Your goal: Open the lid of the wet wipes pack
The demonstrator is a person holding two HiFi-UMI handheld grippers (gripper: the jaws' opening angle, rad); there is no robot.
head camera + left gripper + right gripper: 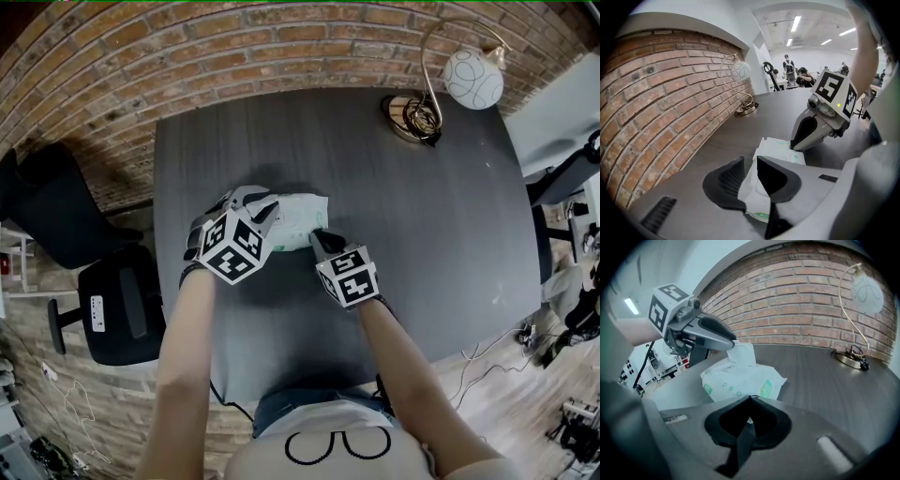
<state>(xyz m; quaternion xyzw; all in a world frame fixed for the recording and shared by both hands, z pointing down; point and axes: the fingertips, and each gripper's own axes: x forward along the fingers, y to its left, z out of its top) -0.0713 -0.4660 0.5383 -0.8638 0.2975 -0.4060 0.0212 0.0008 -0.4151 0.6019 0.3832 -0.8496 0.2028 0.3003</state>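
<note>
The white wet wipes pack (306, 212) with green print lies on the dark table (422, 234). My left gripper (265, 214) is over its left end, shut on the pack's white lid flap (753, 201). The right gripper view shows that flap (742, 352) pulled up off the pack (740, 380) into the left gripper's tips (733, 345). My right gripper (317, 236) is at the pack's near right edge. Its jaws (750, 399) are shut, with a sliver of the pack's edge between them. The left gripper view shows its tip (793, 146) on the pack (780, 150).
A gold lamp with a white globe shade (472, 78) stands at the table's far right, its base (411, 116) beside a cable. A brick wall (234, 47) runs behind the table. A black chair (117, 305) stands off the table's left edge.
</note>
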